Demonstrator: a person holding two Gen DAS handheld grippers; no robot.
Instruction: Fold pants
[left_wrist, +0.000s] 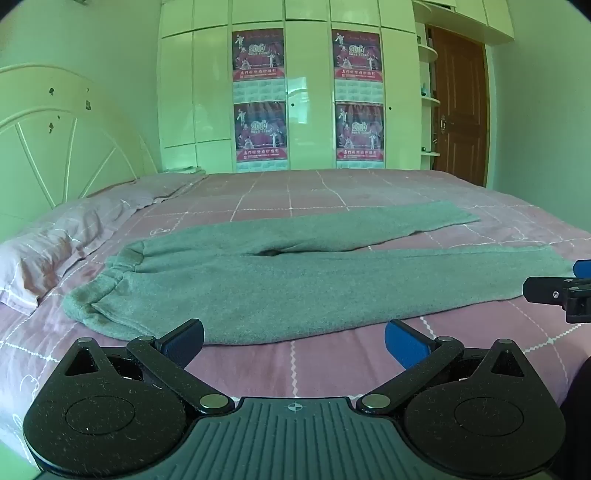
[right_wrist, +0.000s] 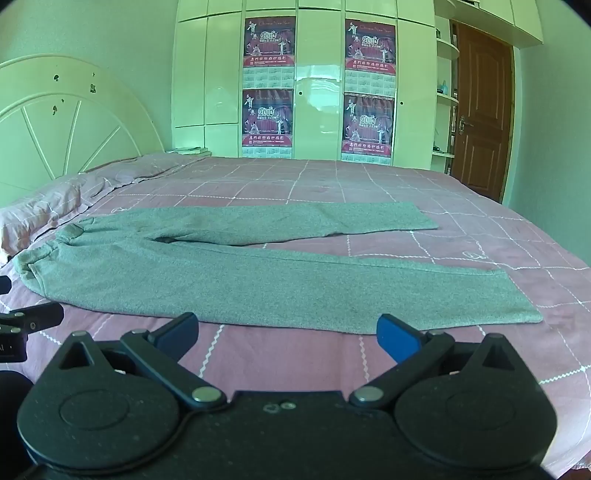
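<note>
Grey fleece pants (left_wrist: 280, 280) lie flat across the pink checked bed (left_wrist: 332, 365), waistband at the left, both legs running right and spread apart in a narrow V. My left gripper (left_wrist: 293, 341) hovers open just short of the near leg's front edge, nothing between its blue pads. In the right wrist view the same pants (right_wrist: 258, 280) fill the middle, and my right gripper (right_wrist: 288, 334) is open too, close to the near leg's lower edge. The right gripper's tip (left_wrist: 554, 291) shows at the right edge of the left wrist view.
A pink pillow (left_wrist: 62, 243) lies at the left by the white headboard (left_wrist: 55, 147). White wardrobes with red posters (left_wrist: 260, 99) stand behind the bed, a brown door (left_wrist: 460, 107) at the far right. The bed sheet (right_wrist: 443, 192) beyond the pants is flat.
</note>
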